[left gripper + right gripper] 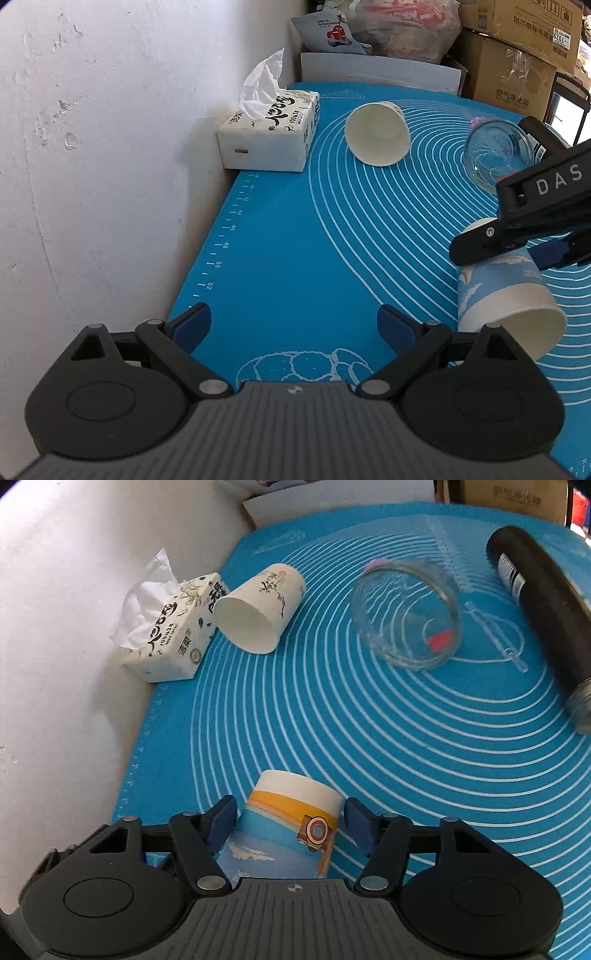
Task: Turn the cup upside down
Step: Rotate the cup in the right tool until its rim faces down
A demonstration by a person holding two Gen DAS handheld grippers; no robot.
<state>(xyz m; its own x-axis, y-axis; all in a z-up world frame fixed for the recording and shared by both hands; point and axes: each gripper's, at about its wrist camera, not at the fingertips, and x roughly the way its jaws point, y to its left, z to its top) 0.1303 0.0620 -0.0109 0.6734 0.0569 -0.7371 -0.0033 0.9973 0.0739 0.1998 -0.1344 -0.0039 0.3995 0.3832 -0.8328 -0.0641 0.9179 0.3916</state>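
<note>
Straddling the blue paper cup point(291, 827), right gripper point(290, 821) fingers spread.

We read "DAS" on the right hand-held gripper point(480, 251), ruler numbers 44 to 52 along the blue mat point(288, 258), "7029" on a cardboard box point(524, 26).

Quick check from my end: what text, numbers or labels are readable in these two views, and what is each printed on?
"DAS": white letters on the right gripper arm.
"44", "46", "48", "50", "52": ruler scale along the blue mat edge.
"7029": sticker on a cardboard box.
Tissue box: Chinese characters, not legible to me.
Blue paper cup, white paper cup, dark bottle label: print too small or blurred.
</note>
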